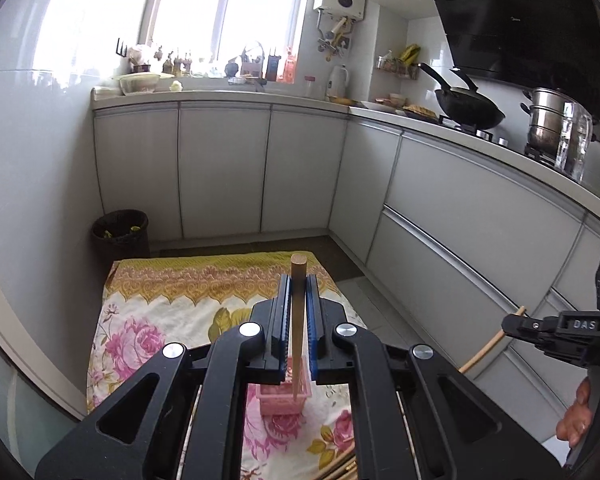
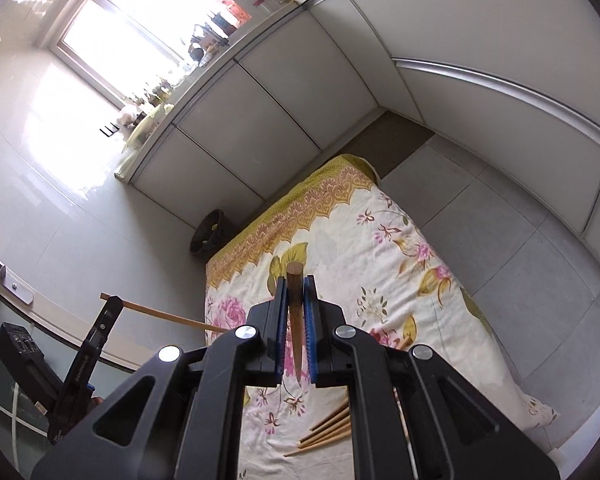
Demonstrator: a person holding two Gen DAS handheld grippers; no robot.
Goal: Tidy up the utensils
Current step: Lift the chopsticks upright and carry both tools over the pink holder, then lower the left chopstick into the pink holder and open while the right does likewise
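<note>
Left gripper [image 1: 299, 280] pinches chopstick [image 1: 298, 320] above pink basket [image 1: 284, 398], right gripper [image 2: 296, 280] pinches dark chopstick [image 2: 295, 320], loose chopsticks [image 2: 326, 428] near on cloth [image 2: 340, 240].

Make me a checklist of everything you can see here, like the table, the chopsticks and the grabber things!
Surface: floral cloth covering the table.
Job's things: pink basket on the cloth; loose chopsticks lying on the cloth.
Clutter: nothing seen on the cloth.
Grippers: left hand-held gripper shut on a chopstick, tip over the basket; right hand-held gripper shut on a darker chopstick.
Cables: white cord beside the left unit.
Surroundings: white cabinets, dark bin, wok, steel pot, bright window.
</note>
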